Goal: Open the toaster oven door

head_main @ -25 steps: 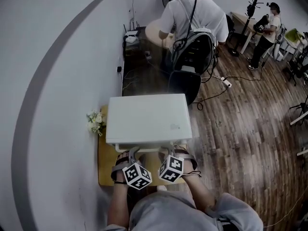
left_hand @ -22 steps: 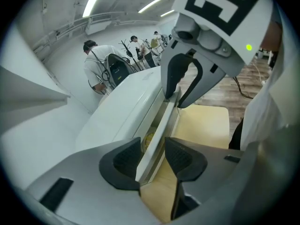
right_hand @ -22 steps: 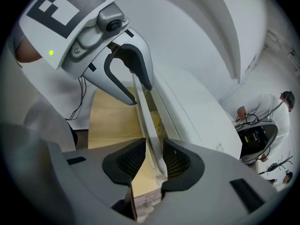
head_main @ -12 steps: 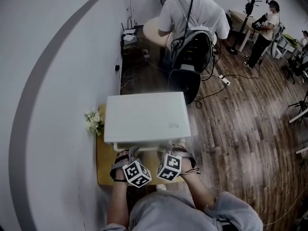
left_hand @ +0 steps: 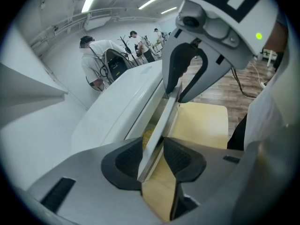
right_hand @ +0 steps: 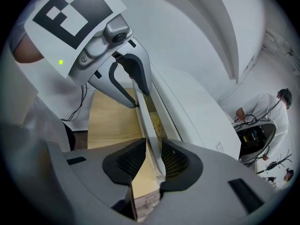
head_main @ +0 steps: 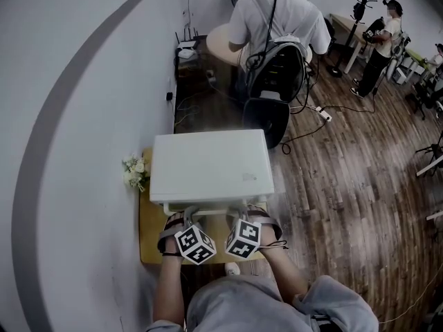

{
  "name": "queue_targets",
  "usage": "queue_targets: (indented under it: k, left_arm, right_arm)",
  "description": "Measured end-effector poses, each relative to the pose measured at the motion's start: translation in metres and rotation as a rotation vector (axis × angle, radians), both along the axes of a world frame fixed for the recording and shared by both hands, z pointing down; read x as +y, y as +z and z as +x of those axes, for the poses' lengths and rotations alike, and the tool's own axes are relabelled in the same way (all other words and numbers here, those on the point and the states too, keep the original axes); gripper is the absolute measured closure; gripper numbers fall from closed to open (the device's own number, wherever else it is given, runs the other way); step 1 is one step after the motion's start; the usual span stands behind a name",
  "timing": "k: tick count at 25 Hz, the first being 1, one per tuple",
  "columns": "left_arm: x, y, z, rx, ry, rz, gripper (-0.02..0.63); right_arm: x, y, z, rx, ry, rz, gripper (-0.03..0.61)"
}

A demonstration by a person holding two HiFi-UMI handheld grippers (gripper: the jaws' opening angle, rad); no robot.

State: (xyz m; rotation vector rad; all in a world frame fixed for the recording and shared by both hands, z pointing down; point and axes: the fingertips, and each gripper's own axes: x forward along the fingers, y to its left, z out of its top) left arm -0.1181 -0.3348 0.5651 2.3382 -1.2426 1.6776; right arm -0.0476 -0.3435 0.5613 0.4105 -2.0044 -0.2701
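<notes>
I am holding the left gripper (head_main: 187, 217) and right gripper (head_main: 237, 217) side by side at the front edge of the white toaster oven (head_main: 211, 164) | oven is sitting on the wooden table (head_main: 148, 244), flowers (head_main: 135, 173) lying just beside it | a person (head_main: 277, 16) is standing beyond.

Seen from above, the toaster oven's (head_main: 208, 164) top hides its front face, and marker cubes (head_main: 196, 243) cover the jaws of the left gripper (left_hand: 152, 156) and right gripper (right_hand: 151, 159). Just beyond the door handle (left_hand: 161, 121) clamped in the left gripper, a yellowish shape (left_hand: 148, 136) is too hidden to identify.
</notes>
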Motion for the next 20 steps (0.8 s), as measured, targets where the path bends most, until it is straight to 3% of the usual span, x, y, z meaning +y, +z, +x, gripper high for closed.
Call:
queue_targets:
  k: [20]
  left_arm:
    - [0.032, 0.000, 0.005, 0.083, -0.044, 0.090, 0.479]
  right_arm:
    - [0.030, 0.003, 0.006, -0.054, 0.082, 0.037, 0.485]
